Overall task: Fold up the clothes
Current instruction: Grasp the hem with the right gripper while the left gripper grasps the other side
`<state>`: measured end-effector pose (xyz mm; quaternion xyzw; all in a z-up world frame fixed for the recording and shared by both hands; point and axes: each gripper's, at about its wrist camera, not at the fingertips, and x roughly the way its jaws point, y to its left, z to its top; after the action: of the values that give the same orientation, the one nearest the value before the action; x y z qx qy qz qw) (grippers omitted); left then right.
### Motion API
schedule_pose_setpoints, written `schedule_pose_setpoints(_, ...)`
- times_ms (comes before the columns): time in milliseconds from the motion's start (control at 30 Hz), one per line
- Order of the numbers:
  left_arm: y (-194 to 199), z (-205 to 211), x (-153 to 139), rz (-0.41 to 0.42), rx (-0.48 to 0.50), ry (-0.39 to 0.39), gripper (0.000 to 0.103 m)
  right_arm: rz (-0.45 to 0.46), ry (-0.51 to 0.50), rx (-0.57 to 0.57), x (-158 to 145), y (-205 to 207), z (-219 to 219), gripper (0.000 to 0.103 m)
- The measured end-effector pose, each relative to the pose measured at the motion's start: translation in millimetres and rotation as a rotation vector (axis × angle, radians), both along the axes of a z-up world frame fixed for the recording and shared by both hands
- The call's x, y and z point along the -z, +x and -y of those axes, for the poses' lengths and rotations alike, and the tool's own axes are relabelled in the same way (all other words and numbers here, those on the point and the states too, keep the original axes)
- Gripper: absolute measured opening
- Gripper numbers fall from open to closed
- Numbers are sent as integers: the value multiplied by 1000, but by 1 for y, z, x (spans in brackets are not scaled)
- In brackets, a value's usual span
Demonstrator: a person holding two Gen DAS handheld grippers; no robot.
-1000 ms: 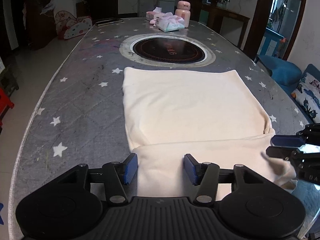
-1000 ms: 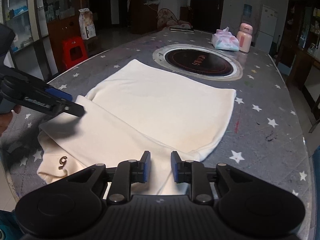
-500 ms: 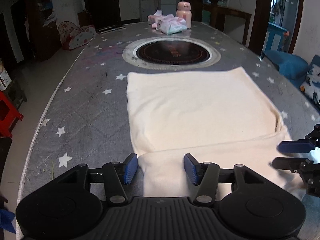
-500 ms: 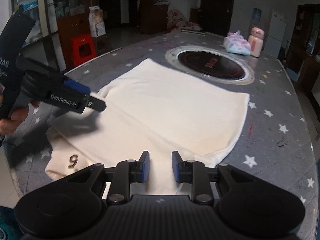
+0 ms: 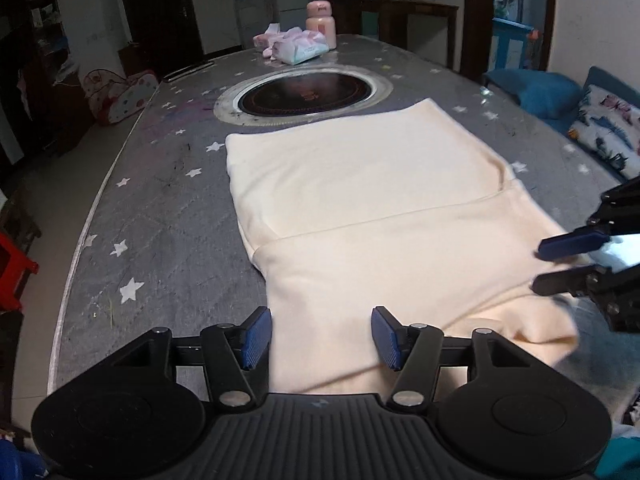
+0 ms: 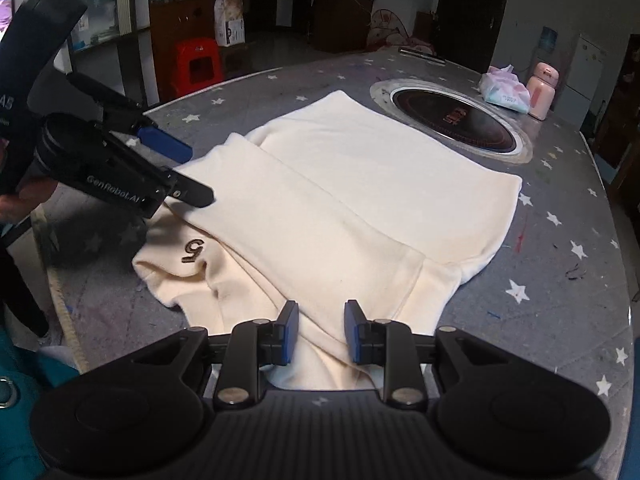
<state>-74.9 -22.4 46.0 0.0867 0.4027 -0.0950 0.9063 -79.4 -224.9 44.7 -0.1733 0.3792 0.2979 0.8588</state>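
Note:
A cream garment (image 5: 360, 200) lies folded flat on the grey star-print table (image 5: 160, 208), with a folded band across its near part. In the right wrist view a dark letter logo (image 6: 194, 250) shows on the garment (image 6: 360, 184) near its left corner. My left gripper (image 5: 322, 336) is open above the garment's near left edge, with cloth lying under the gap and not pinched. From the right wrist view the left gripper (image 6: 196, 176) hovers over that corner. My right gripper (image 6: 322, 332) is open with a narrower gap over the near right edge, and also shows as the right gripper (image 5: 560, 264).
A round built-in hob (image 5: 304, 94) sits in the table beyond the garment. A tissue pack (image 5: 300, 46) and a pink bottle (image 5: 320, 24) stand at the far end. A red stool (image 6: 198, 64) is on the floor to the left, and a blue seat (image 5: 536, 92) to the right.
Both grippers have shifted sideways and rolled over the garment's near edge. The garment's logo corner now shows fully in the right wrist view. The garment itself lies as before.

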Motion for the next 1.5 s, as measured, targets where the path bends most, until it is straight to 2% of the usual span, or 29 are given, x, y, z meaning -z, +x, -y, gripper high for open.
schedule_pose_setpoints(100, -17, -1, -9, 14, 87, -24, 60, 1, -5, -13, -8, -4, 6, 30)
schedule_pose_setpoints(200, -36, 4, -11, 12, 212, -30, 63, -3, -25, -30, -11, -8, 10, 31)
schedule_pose_setpoints(300, -52, 13, -4, 27, 312, 28, 63, -11, -51, -52, -10, -14, 13, 35)
schedule_pose_setpoints(500, -57, 29, 13, 67, 399, 83, 63, -32, -94, -97, -5, -24, 15, 38)
schedule_pose_setpoints(567, -56, 33, 18, 84, 413, 99, 50, -36, -99, -100, -3, -26, 14, 38)
schedule_pose_setpoints(633, -54, 35, 21, 87, 415, 104, 28, -29, -103, -109, -2, -28, 13, 41)
schedule_pose_setpoints(700, -50, 33, 21, 95, 398, 102, 16, -20, -107, -118, -1, -30, 12, 44)
schedule_pose_setpoints(933, -26, 26, -2, 146, 347, 20, 14, 46, -99, -156, -3, -33, 1, 59)
schedule_pose_setpoints(1033, -10, 27, -5, 138, 335, -11, 13, 79, -74, -152, -1, -23, -7, 60)
schedule_pose_setpoints(1133, 1, 25, -5, 126, 317, -37, 14, 85, -39, -142, 0, -10, -14, 46)
schedule_pose_setpoints(1200, 4, 22, -5, 119, 309, -52, 14, 68, -10, -133, -2, -1, -14, 27)
schedule_pose_setpoints(1267, 3, 19, -5, 121, 304, -61, 17, 49, 19, -125, -4, 7, -14, 15)
schedule_pose_setpoints(1367, -7, 12, -6, 134, 310, -64, 26, 38, 42, -110, -8, 15, -12, 12)
schedule_pose_setpoints(1400, -11, 11, -6, 139, 315, -60, 32, 34, 49, -105, -10, 17, -11, 12)
schedule_pose_setpoints(1433, -15, 11, -6, 144, 319, -52, 41, 27, 57, -97, -11, 19, -10, 12)
schedule_pose_setpoints(1500, -23, 10, -5, 152, 323, -25, 51, 15, 72, -82, -13, 24, -9, 12)
